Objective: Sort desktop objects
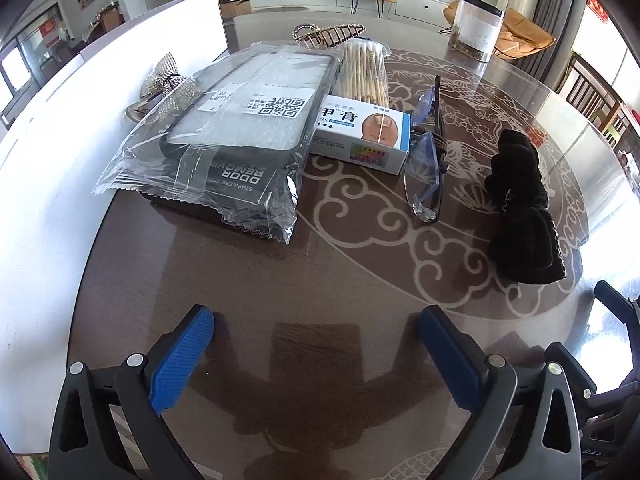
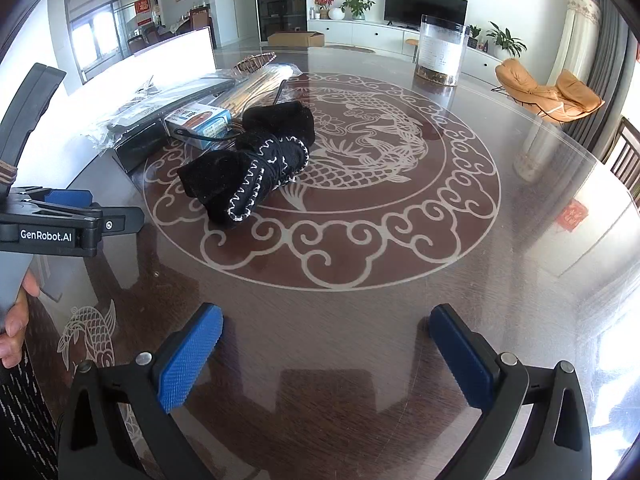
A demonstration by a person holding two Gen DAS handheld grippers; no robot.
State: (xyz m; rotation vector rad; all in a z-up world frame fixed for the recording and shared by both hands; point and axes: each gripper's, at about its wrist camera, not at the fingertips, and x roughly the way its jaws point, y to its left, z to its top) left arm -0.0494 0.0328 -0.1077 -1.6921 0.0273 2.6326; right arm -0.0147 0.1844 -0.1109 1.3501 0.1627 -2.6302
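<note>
**Both grippers empty; desktop items grouped ahead, unsorted**

My left gripper (image 1: 316, 328) stands with its blue pads wide apart, holding nothing, low over bare table (image 1: 340, 280). My right gripper (image 2: 326, 330) is likewise spread and empty. I judge both are parked short of the items so the cameras take in the whole spread before a first pick.

Nearest ahead and right of my left gripper lies a rolled black cloth bundle (image 1: 520, 208), seen from the right wrist as white-stitched (image 2: 252, 160); it sits apart from the rest, and I judge it the readiest first grasp. Ahead and left lies a plastic-wrapped dark case (image 1: 240, 120), resting on top of a black box marked "ODOR REMOVING" (image 1: 240, 190). Touching the box's right side is a small white-and-blue carton (image 1: 364, 136), and just beside that a pair of glasses (image 1: 428, 160) with one arm pointing away from me. Behind the carton lies a pack of cotton swabs (image 1: 362, 72). Farther left, against a white board (image 1: 100, 100), sits a sparkly bow clip (image 1: 168, 84); a hair claw (image 1: 328, 34) lies beyond the swabs. Farthest right stands a clear jar (image 1: 474, 28), well apart.

No sorting destination is evident.
</note>
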